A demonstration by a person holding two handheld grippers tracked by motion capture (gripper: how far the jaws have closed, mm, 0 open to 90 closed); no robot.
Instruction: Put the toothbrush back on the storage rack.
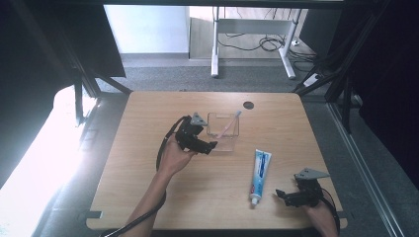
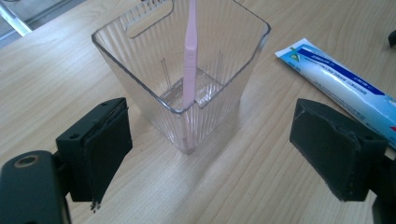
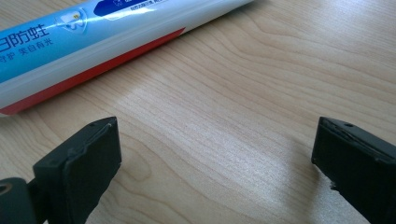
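Left hand-held gripper (image 2: 205, 154) jaws apart, empty, just short of the clear ribbed plastic square cup (image 2: 184, 74) mid-table; pink toothbrush (image 2: 190, 56) stands leaning inside it. Right hand-held gripper (image 3: 215, 172) jaws apart, empty, beside the blue-white toothpaste tube (image 1: 260, 175) lying flat on the wooden table (image 1: 148, 128).

Bare table (image 1: 148, 128) is seen on the left side and along the front. The middle is blocked by the clear cup (image 1: 223, 131) with its toothbrush (image 1: 228, 126). The right side is partly blocked by the toothpaste (image 1: 260, 174).
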